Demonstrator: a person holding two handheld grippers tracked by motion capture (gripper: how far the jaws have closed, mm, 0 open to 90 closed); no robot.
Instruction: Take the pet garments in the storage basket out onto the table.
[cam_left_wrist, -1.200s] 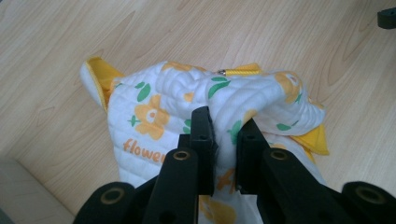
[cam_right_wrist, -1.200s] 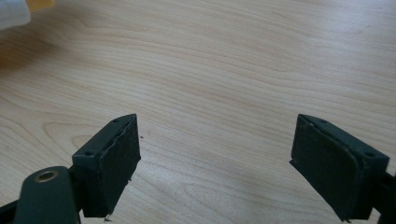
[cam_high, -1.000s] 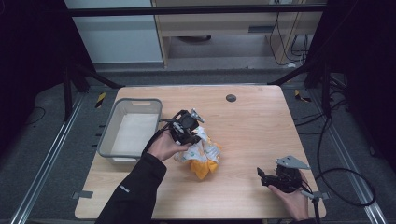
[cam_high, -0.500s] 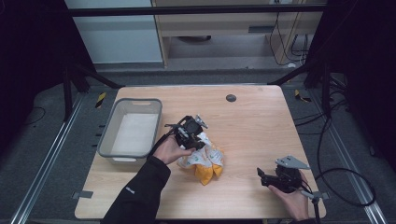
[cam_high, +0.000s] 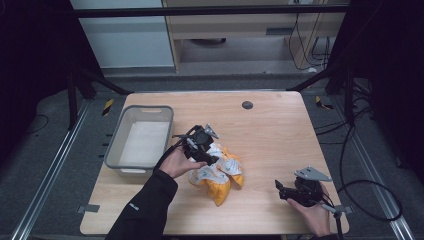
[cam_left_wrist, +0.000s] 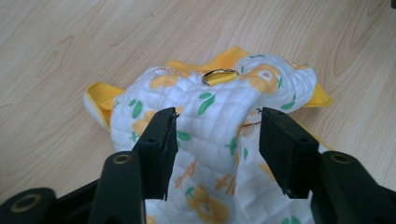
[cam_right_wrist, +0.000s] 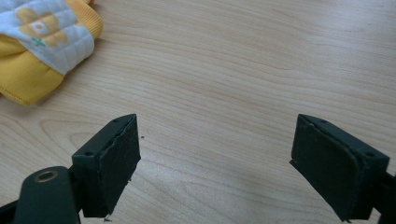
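Left claw (cam_left_wrist: 215, 140), jaws just been opening, straddles a fold of the quilted cloth (cam_high: 216, 172) without pinching it, cloth heaped on the counter (cam_high: 280, 125) just right of the grey bin (cam_high: 115, 157); right claw (cam_right_wrist: 215, 163) spread wide, well right of the bin.

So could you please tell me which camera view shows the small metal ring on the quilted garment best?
The left gripper view: the metal ring sits sharp on top of the bunched quilted garment. The high view shows the garment too small to make the ring out. The right gripper view catches just a corner of the garment.
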